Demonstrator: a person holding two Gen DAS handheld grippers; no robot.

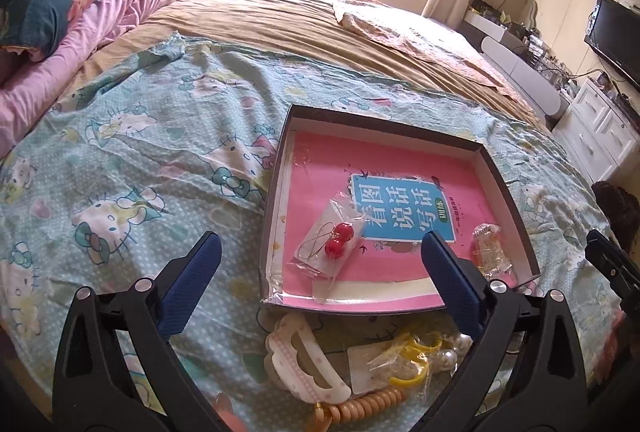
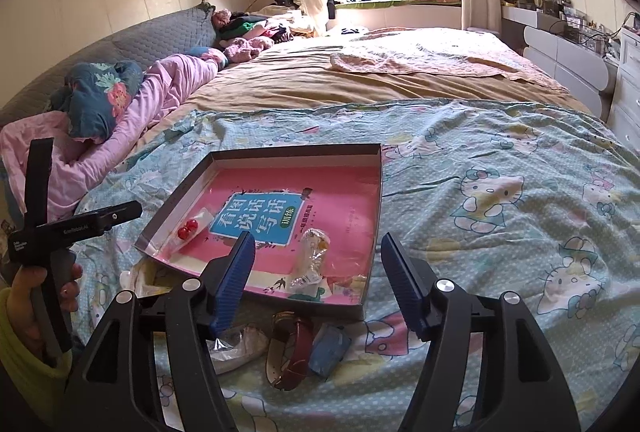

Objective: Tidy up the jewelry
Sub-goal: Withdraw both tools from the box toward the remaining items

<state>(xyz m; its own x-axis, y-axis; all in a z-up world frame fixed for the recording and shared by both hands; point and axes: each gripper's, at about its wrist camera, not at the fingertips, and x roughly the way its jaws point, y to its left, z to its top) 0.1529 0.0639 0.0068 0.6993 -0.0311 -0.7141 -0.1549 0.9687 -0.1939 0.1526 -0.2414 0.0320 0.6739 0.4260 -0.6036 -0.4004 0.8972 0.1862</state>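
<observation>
Tray: I see a shallow dark-walled tray on the cartoon sheet, with a pink book lying flat inside it.
Red earrings: a bagged pair of red beads lies on the book at the tray's left side, ahead of my left gripper and between its fingers in view, not touching them.
Second bag: a clear packet with something pale and orange inside lies in the tray's near right part, just ahead of my right gripper.
Loose pieces, left view: a white hair clip, a bag with yellow hoops, pearls and a tan coil tie lie on the sheet just outside the tray's near wall, under my left gripper.
Loose pieces, right view: a watch with a dark red strap, a blue piece and a clear bag lie on the sheet below my right gripper.
Left gripper: spread wide, holding nothing, touching nothing.
Right gripper: spread wide, empty, above the tray's near edge.
Left hand: my left hand shows at the right view's left edge, wrapped around the other handle.
</observation>
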